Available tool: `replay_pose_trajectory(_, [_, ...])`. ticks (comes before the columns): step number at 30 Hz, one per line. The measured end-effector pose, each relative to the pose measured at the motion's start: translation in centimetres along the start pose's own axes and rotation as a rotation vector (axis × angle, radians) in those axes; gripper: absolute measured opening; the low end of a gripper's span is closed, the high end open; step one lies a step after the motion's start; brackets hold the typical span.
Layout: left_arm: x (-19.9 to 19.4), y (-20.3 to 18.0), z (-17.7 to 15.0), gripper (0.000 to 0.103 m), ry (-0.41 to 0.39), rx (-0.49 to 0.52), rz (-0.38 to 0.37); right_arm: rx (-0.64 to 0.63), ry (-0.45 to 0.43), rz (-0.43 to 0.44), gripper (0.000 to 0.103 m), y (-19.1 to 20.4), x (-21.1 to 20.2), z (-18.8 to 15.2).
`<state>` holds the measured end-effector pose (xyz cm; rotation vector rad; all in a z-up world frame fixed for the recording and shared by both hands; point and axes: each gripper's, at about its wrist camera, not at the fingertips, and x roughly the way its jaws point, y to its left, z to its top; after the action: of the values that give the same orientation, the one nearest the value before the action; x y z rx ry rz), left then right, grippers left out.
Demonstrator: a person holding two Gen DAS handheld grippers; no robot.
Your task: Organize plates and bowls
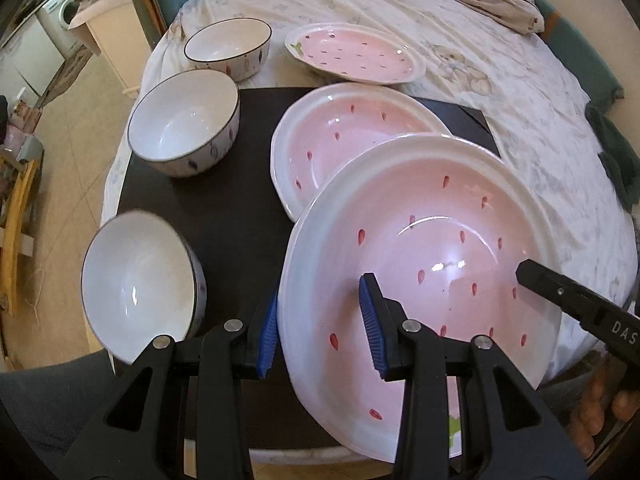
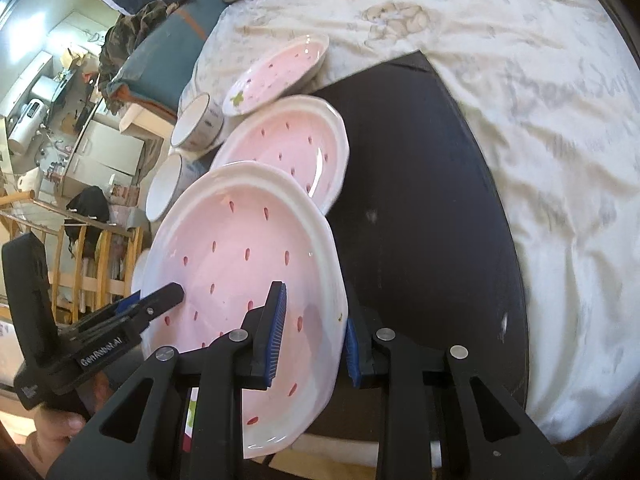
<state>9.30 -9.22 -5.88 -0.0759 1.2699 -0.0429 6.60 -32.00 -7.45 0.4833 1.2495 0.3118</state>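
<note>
Bed (image 1: 500, 92) under a black mat (image 1: 224, 216). Near plate (image 1: 432, 248) — tilted over the mat, overlapping a second plate (image 1: 320, 140) — is gripped at opposite rims by left tool (image 1: 320, 326) and right tool (image 2: 314, 330). Three bowls lie left.

A: Where's the big pink strawberry-pattern ceramic plate (image 1: 420, 248)?

B: Nearest the camera, raised over the front right of the black rectangular mat (image 1: 224, 208), left gripper (image 1: 324, 328) clamped on its left rim, right gripper (image 2: 316, 332) on its right rim.

A: Behind it?

B: A second pink strawberry-pattern plate (image 1: 340, 136) on the mat, partly overlapped. Behind that, off the mat, a smaller pink plate (image 1: 356, 54) on the white printed bedsheet (image 1: 520, 112).

A: Bowls?

B: Three white dark-rimmed ceramic bowls down the left: near (image 1: 136, 280), middle (image 1: 184, 124), far (image 1: 228, 46).
</note>
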Motion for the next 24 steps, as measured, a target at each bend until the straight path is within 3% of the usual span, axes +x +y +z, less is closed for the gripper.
replay_pose_trajectory(17, [4.9,0.9,6.2,0.033,0.049,-0.013,0.075,0.015,0.004,0.030,0.029,1.1,4.2,8.2])
replay_pose_trajectory(18, [5.2,0.8,6.4,0.015,0.051,-0.010,0.062,0.010,0.006,0.029,0.029,1.1,4.4,8.5])
replay_pose_trajectory(19, [5.3,0.1,6.6,0.000,0.061,0.013,-0.041,0.002,0.009,0.027,0.029,1.3,4.7,8.8])
replay_pose_trajectory(20, [5.2,-1.2,6.8,0.002,0.079,0.061,-0.066,-0.003,0.014,0.026,0.029,1.4,5.1,9.0])
replay_pose_trajectory(21, [4.6,-3.3,6.8,0.002,0.030,0.136,-0.037,-0.008,0.022,0.036,0.028,1.5,5.4,9.2])
replay_pose_trajectory(22, [4.6,-5.1,6.6,0.002,-0.025,0.221,0.049,-0.027,0.040,0.038,0.027,1.9,6.1,9.2])
replay_pose_trajectory(23, [5.2,-5.5,6.7,0.002,-0.007,0.227,0.078,-0.042,0.049,0.021,0.026,2.2,6.7,9.2])
replay_pose_trajectory(24, [6.1,-5.0,7.0,0.002,0.047,0.164,0.034,-0.055,0.057,-0.002,0.015,2.4,7.4,9.1])
